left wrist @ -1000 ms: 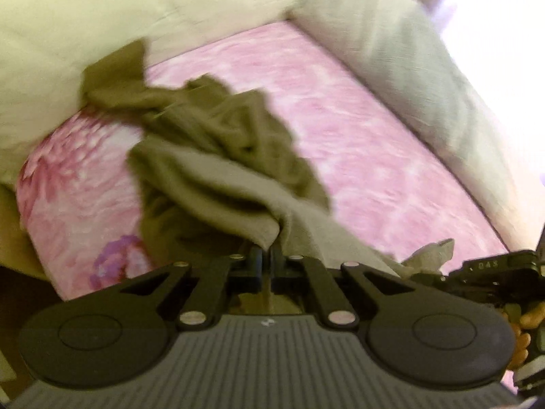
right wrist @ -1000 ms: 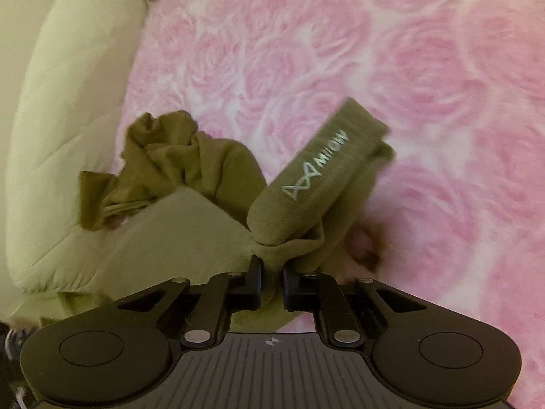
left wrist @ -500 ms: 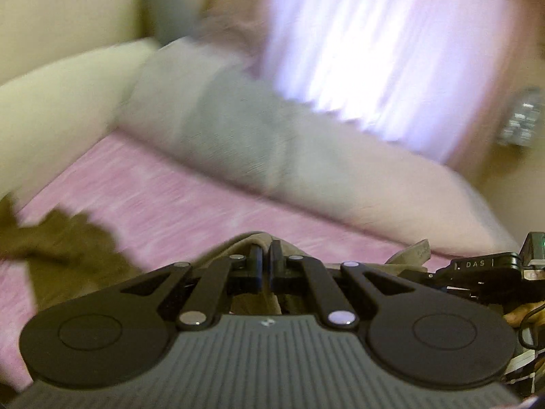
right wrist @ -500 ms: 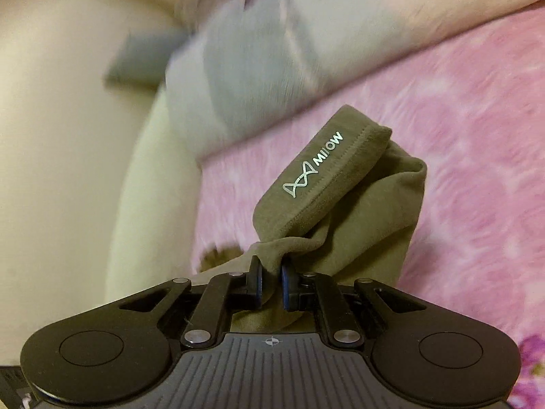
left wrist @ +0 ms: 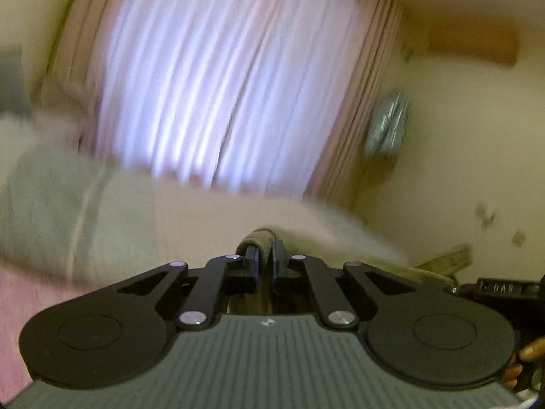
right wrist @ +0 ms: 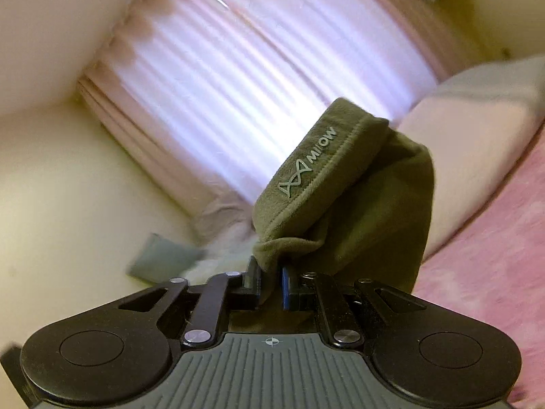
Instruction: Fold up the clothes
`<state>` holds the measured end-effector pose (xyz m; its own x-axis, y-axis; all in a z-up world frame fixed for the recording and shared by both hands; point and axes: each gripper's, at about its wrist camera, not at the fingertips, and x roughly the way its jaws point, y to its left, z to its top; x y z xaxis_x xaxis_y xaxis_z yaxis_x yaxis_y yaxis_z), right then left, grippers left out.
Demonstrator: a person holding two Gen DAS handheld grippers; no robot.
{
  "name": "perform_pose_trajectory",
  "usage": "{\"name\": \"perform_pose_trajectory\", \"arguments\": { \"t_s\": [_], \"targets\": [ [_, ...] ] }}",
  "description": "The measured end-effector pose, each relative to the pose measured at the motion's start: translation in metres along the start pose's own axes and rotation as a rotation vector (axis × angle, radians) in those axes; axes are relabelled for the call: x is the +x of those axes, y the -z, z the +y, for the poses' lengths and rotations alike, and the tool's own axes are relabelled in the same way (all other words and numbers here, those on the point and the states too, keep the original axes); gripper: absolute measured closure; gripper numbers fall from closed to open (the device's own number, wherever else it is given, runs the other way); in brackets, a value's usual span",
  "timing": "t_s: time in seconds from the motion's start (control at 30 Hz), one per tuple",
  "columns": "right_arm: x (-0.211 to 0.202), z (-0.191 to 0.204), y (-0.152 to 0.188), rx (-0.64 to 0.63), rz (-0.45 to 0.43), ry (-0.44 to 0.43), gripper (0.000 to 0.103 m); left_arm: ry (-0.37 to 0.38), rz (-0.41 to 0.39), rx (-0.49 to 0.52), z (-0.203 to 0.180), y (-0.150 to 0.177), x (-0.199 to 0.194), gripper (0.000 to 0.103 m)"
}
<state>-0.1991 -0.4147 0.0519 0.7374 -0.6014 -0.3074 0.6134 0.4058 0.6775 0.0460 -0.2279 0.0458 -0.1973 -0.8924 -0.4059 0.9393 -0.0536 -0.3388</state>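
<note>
Both tools raised toward curtain [right wrist: 259, 78]. Left tool [left wrist: 265, 255] pinches olive garment [right wrist: 344, 197] edge; right tool [right wrist: 270, 281] clamps logo waistband. Garment aloft above pink bed [right wrist: 483, 266], unfolded; folding remains, stage unclear.

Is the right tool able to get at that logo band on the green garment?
Probably not as things stand: the right tool is already shut on the green garment just below the logo band, so it would have to let go first.
</note>
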Motion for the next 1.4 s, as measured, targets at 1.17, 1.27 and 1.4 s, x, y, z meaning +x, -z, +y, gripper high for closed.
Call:
{"name": "perform_pose_trajectory", "arguments": {
  "t_s": [1.17,1.27,1.4],
  "targets": [
    [-0.092,-0.042,0.203,0.066,0.512,0.747,0.011,-0.223,0.632,0.273,0.033,0.160,-0.060,0.066],
    [-0.091,-0.040,0.206,0.046,0.527,0.745,0.011,-0.223,0.640,0.280,0.029,0.162,-0.059,0.066],
    [-0.097,-0.044,0.202,0.028,0.519,0.753,0.011,-0.210,0.651,0.303,0.018,0.164,-0.050,0.066]
  ]
}}
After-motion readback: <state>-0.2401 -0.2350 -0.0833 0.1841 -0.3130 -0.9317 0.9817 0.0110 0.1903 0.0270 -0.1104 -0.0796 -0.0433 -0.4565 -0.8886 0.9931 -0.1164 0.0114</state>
